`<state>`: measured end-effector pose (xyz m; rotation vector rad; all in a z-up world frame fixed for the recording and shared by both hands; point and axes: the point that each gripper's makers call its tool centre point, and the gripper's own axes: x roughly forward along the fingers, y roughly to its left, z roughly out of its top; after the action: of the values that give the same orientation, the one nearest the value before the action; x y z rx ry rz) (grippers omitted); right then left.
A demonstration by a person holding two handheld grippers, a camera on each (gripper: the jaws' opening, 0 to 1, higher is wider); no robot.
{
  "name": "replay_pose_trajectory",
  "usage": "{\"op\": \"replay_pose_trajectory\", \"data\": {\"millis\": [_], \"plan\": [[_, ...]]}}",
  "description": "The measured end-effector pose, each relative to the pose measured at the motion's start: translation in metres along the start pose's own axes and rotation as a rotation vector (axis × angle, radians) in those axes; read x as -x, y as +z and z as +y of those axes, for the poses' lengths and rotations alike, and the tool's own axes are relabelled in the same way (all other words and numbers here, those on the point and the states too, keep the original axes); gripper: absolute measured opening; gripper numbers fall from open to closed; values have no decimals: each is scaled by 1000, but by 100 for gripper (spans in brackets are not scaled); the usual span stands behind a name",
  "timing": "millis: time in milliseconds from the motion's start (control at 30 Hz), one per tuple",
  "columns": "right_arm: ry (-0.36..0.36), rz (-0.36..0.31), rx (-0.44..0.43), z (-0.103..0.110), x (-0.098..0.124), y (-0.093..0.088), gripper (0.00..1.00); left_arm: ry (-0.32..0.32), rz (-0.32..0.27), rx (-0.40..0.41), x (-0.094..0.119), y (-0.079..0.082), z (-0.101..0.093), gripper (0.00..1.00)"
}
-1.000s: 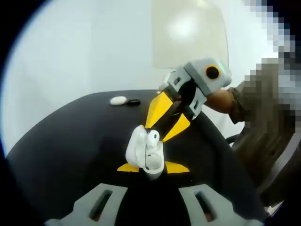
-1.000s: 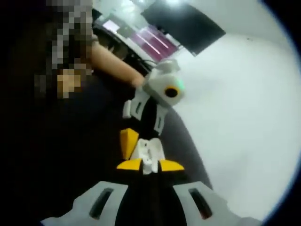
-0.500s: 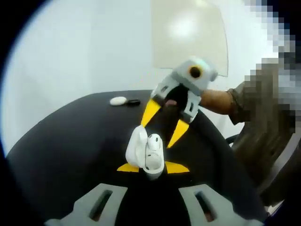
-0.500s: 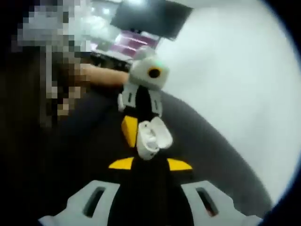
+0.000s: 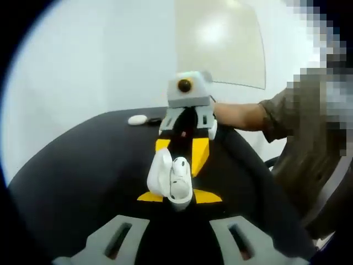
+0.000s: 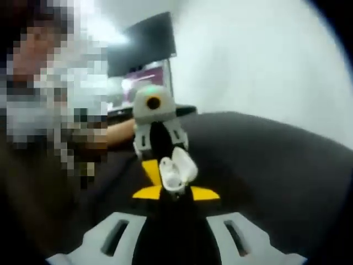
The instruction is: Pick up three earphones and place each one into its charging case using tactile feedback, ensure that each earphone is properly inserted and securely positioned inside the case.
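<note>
Two claws face each other over the black tabletop [image 5: 83, 165]; our left claw [image 5: 179, 196] is clamped on the open white charging case [image 5: 171, 179], lid tipped toward 10 o'clock, one earphone [image 5: 180, 165] seated inside; our right claw [image 5: 183, 149], just behind the case at 12 o'clock, stands parted, gripping nothing; another white case [image 5: 137, 118] lies far off at 11 o'clock.

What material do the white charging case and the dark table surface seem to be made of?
The charging case, held open in the left tongs, looks like hard glossy plastic: smooth white shell, rounded edges, soft highlights on the lid. The table looks matte black, perhaps a cloth or mat cover; it reflects almost no light, but the blur leaves the weave unclear.
</note>
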<state>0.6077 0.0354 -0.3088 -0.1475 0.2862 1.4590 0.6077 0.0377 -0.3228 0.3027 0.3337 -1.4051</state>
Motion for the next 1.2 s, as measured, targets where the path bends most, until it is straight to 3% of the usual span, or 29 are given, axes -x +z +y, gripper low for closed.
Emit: {"op": "replay_pose_trajectory", "data": {"millis": [100,233,400,567,800,1000,1200], "plan": [[-6,0,11,2,1,-1,17,-3,-7,-34,1,1,0,15],[3,-1,-36,3,2,-2,17,-1,-13,-41,6,2,2,26],[22,-3,-43,7,4,-2,16,-24,-26,-59,7,5,-4,27],[42,2,-27,12,3,-4,16,-39,-70,-32,8,11,-5,24],[63,5,-149,8,3,-6,16,-18,-75,-124,7,13,-5,23],[57,15,-177,7,2,-9,16,-23,-74,-156,8,14,-8,15],[57,21,-200,5,1,-11,16,0,-86,-197,8,17,-7,16]]}}
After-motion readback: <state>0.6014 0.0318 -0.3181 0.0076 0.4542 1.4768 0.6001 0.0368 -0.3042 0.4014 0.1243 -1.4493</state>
